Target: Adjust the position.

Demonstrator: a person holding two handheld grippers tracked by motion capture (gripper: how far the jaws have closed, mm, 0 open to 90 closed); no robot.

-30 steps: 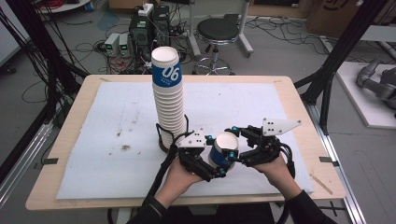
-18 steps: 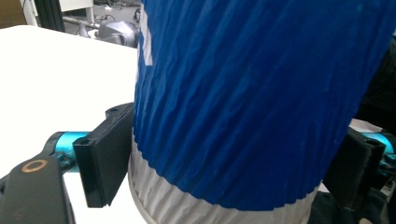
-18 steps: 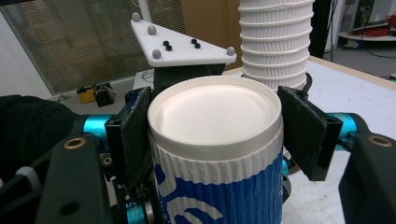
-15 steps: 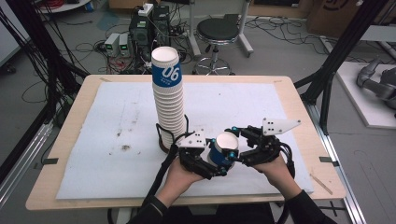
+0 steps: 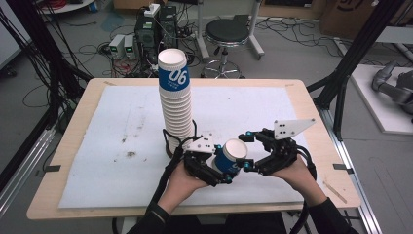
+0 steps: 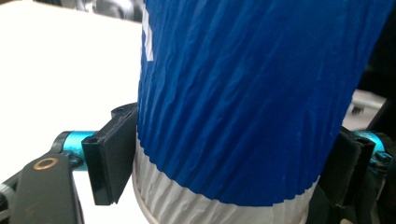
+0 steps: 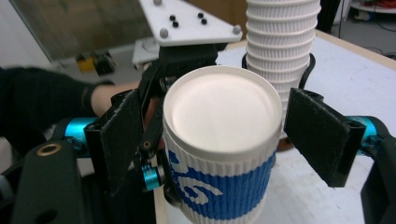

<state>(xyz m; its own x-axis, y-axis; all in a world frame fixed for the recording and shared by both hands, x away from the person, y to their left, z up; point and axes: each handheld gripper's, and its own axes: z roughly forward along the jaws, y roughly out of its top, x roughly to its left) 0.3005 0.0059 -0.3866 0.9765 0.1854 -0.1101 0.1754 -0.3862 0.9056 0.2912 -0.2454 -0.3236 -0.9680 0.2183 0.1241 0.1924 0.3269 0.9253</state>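
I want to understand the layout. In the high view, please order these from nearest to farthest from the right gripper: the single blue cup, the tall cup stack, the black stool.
1. The single blue cup: just left of the right gripper, between both grippers.
2. The tall cup stack: farther left, standing on the table.
3. The black stool: on the floor beyond the table's far edge.

Even, bright indoor light; soft shadows; high view slightly soft; close-up gripper views blurred near lens.

Black stool (image 5: 233,33) beyond wooden table (image 5: 317,122)
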